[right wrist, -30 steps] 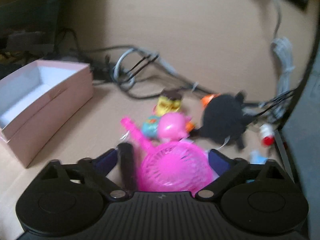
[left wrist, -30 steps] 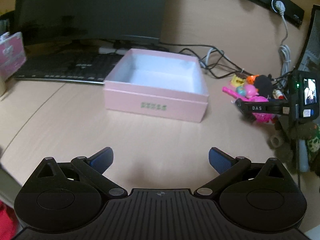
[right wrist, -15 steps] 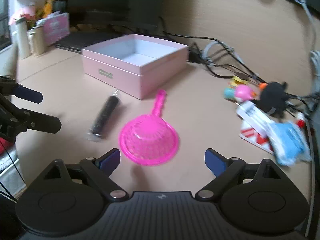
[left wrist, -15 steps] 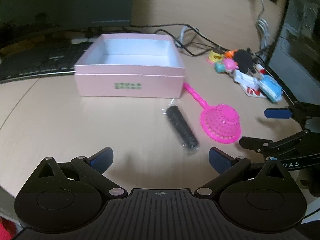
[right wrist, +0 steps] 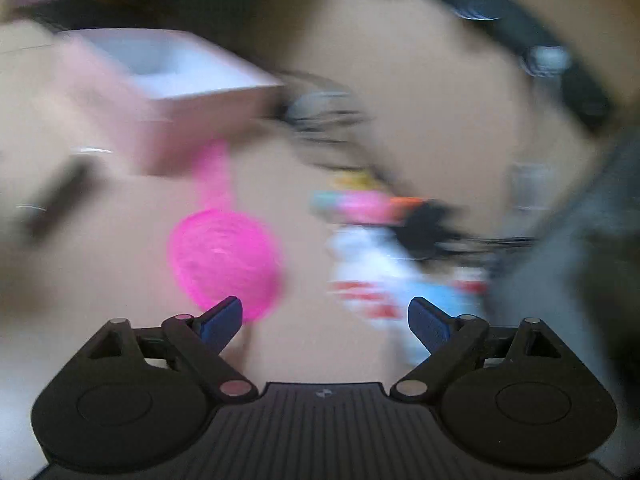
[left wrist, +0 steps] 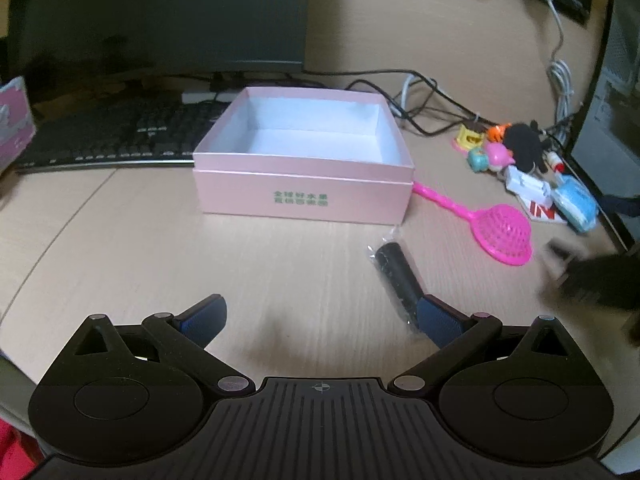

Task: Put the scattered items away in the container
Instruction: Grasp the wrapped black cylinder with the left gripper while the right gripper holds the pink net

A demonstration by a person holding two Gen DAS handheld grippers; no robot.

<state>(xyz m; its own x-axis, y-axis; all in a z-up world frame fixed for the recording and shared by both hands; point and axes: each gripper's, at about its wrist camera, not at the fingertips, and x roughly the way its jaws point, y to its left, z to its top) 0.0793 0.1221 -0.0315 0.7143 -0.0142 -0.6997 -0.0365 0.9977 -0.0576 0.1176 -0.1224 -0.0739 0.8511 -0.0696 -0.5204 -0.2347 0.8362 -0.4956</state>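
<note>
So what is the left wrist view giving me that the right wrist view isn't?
Only the left wrist view shows the keyboard, the monitor and the green print on the pink box, and it is sharp. Only the right wrist view, badly blurred, shows the open right gripper with nothing between its jaws. Both show the box, the pink strainer, the black wrapped tube and the toy pile.
</note>
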